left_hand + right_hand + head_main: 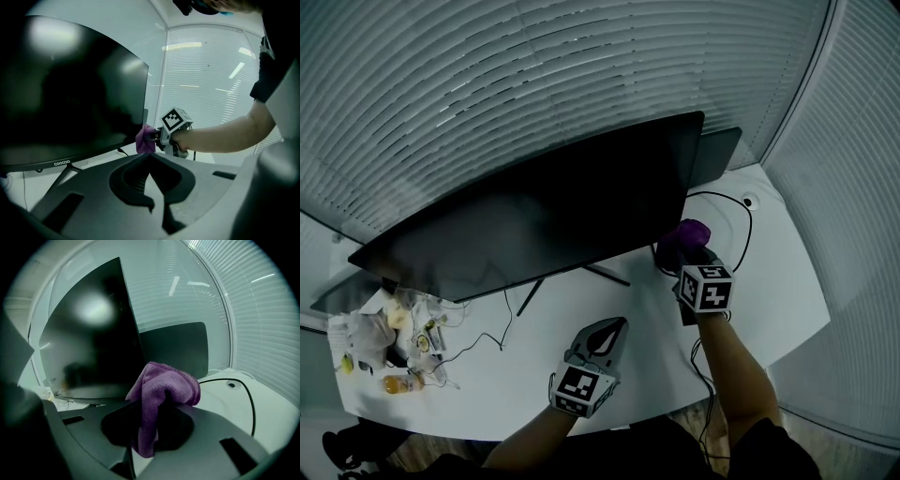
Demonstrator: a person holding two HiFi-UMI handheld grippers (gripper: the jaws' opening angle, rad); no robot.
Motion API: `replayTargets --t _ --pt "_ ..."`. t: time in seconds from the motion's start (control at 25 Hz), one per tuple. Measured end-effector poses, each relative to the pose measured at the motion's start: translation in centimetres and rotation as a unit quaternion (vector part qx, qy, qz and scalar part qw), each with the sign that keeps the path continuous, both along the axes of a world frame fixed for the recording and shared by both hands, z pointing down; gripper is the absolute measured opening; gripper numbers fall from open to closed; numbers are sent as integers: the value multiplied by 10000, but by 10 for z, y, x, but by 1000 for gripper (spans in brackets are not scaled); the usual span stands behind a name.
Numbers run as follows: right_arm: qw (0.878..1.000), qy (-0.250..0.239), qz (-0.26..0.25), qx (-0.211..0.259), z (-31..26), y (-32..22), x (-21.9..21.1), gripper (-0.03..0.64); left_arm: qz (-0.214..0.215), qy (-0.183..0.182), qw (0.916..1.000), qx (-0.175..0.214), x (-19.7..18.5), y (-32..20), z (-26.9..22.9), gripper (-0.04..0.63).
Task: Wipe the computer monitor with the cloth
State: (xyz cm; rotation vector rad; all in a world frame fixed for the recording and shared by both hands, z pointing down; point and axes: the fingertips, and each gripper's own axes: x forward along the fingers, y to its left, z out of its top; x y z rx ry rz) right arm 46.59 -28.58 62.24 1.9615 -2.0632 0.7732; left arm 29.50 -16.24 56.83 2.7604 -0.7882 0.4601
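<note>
Purple cloth pinched in right tool, beside monitor corner

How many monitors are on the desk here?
2 clearly: the large monitor across the desk's middle, and a smaller monitor behind its right end. A dark panel at the large one's left end may be a third, mostly hidden.

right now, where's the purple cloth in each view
Head view: purple cloth right of centre, in the right tool, at the monitor's lower right corner.
Left gripper view: cloth at centre, beside that corner.
Right gripper view: cloth at centre, between the jaws.
Shared landmark: the monitor's right edge.
</note>
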Motion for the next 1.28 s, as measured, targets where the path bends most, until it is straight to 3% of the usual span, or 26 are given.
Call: replayTargets --t 0.48,1.28 --pt "9999 24 -47 -156 22 27 -13 60 -47 27 10000 72 -6 10 0 5" --pt "9995 210 -232 -45 17 0 -32 60 -419 -21 9990 142 -30 5 -12 5"
